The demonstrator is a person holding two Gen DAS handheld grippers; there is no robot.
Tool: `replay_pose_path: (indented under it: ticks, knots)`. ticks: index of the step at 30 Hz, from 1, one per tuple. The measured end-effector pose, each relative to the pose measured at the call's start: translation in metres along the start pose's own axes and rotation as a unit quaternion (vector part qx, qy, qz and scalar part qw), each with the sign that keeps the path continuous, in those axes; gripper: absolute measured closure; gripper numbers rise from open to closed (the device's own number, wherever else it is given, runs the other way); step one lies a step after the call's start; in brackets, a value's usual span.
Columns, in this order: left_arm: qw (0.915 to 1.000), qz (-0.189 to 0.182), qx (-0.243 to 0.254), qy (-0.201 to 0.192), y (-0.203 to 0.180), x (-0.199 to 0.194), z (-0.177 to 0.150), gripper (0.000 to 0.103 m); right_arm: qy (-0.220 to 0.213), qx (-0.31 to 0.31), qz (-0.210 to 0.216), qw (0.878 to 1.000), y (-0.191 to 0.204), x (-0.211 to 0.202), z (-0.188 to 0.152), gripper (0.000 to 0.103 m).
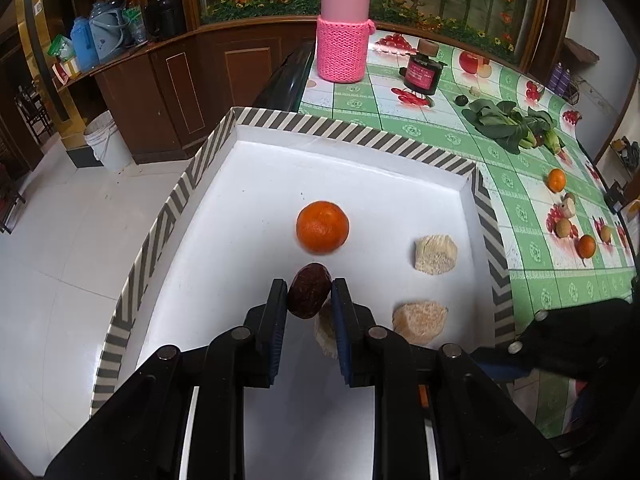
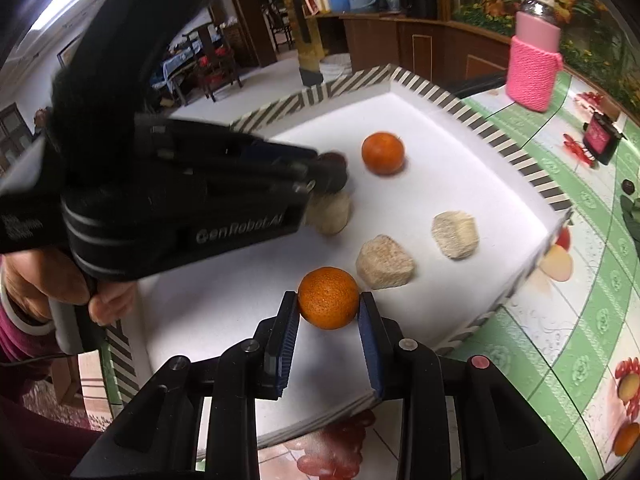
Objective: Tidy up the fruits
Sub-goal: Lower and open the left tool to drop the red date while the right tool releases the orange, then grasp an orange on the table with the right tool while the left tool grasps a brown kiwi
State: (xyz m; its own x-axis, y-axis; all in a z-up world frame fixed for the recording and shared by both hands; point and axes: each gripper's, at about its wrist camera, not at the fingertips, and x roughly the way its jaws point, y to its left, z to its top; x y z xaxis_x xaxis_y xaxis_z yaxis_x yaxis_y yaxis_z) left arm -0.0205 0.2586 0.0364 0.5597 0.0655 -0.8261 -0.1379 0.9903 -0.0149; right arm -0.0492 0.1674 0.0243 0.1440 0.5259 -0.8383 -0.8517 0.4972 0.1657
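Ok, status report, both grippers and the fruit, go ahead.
Left gripper shut on dark red fruit over white tray. Right gripper shut on orange at tray edge. Tan chunk directly below left.

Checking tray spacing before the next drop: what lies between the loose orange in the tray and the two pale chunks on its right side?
Nothing: in the left wrist view, bare white tray floor separates the orange from both pale chunks.

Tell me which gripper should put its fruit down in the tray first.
Probably the left. The left gripper holds a dark red fruit well inside the striped tray, beside the loose orange. The right gripper grips its own orange nearer the tray's front edge.
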Motion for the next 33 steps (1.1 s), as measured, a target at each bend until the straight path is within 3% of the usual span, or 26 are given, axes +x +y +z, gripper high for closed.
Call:
replay_pose_path:
  ticks: [6, 14, 15, 18, 22, 27, 33]
  knots:
    - [0.9999, 0.01, -0.001, 0.004, -0.001, 0.01, 0.007, 0.083, 0.003, 0.001, -0.029, 1.0, -0.003, 0.009, 0.007, 0.073]
    - [0.9996, 0.021, -0.013, 0.016, -0.001, 0.019, 0.004, 0.082, -0.01, 0.01, -0.021, 1.0, -0.003, 0.006, 0.003, 0.065]
    - [0.9995, 0.022, -0.014, 0.016, -0.001, 0.019, 0.003, 0.078, -0.012, 0.012, -0.018, 1.0, -0.004, 0.004, 0.003, 0.063]
    - [0.9993, 0.029, -0.02, 0.015, -0.001, 0.017, 0.001, 0.037, -0.02, 0.021, -0.014, 0.999, -0.003, -0.006, 0.001, 0.055]
    - [0.9991, 0.036, -0.022, -0.003, -0.006, 0.004, 0.0, 0.033, -0.039, 0.041, -0.006, 0.998, -0.009, -0.025, -0.006, 0.047]
    - [0.9987, 0.038, -0.021, -0.025, -0.021, -0.011, 0.0, 0.028, -0.063, 0.068, -0.011, 0.996, -0.023, -0.051, -0.017, 0.046]
    - [0.9988, 0.022, -0.013, -0.043, -0.046, -0.026, -0.001, 0.021, -0.084, 0.095, -0.038, 0.991, -0.045, -0.082, -0.036, 0.038]
